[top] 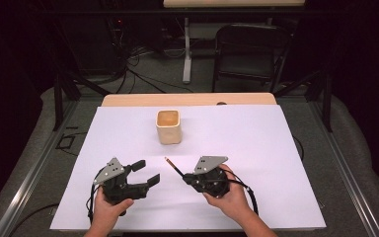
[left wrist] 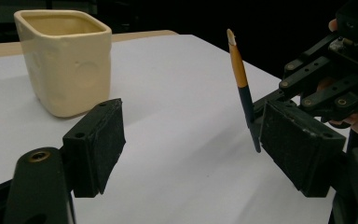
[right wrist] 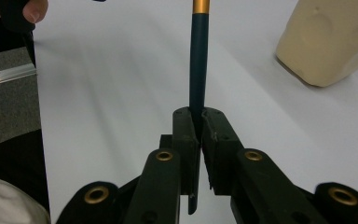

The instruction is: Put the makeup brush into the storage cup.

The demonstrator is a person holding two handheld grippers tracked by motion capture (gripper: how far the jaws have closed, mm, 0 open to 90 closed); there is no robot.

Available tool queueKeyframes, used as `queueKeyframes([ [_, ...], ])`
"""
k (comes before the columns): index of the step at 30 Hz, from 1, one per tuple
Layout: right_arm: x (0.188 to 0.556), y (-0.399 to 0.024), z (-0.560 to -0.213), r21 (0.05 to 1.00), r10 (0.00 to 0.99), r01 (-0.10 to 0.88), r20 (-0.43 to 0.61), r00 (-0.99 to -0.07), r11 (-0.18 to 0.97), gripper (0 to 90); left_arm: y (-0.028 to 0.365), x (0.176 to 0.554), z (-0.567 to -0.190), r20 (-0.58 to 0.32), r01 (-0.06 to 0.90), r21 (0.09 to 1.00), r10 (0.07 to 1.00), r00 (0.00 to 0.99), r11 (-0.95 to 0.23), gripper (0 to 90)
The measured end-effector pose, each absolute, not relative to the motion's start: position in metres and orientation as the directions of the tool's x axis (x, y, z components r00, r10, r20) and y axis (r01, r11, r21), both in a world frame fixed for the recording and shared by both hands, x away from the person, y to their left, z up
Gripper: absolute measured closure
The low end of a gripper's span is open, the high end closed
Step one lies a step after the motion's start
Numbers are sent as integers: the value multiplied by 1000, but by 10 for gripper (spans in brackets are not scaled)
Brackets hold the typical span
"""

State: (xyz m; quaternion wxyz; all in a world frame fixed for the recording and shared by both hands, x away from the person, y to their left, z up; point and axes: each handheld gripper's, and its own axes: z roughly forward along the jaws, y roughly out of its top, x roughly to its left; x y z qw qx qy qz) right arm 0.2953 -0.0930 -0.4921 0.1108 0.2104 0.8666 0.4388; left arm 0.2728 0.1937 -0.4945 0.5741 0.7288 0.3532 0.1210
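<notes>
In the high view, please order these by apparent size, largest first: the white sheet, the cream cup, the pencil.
1. White sheet
2. Cream cup
3. Pencil, held in the shut right gripper

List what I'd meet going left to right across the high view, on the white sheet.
Left tongs, standing open and empty → cream cup, farther back → pencil → right tongs, shut on the pencil's near end.

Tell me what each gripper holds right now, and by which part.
The right gripper is shut on the pen, clamping its dark lower end; the orange end points away toward the cup. The left gripper is open and holds nothing.
</notes>
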Motion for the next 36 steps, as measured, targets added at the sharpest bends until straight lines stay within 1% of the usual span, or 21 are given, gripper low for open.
queueKeyframes([
  [11,295,-91,-493,813,464,267,-5,-886,518,837,188,276,-496,-284,396,917,625,727,-43,213],
  [19,294,-91,-492,818,468,265,-5,-884,510,837,185,276,-496,-275,388,921,630,726,-45,214],
  [24,294,-90,-492,823,472,265,-5,-882,503,837,182,275,-497,-260,379,923,625,736,-61,232],
  [28,294,-90,-492,828,476,261,-7,-879,495,837,179,276,-497,-258,369,928,617,743,-56,278],
  [33,293,-90,-493,835,482,265,0,-876,482,837,176,276,-497,-262,365,930,612,746,-47,303],
  [36,292,-89,-494,839,486,265,1,-874,476,837,175,276,-497,-260,361,932,617,742,-42,335],
])
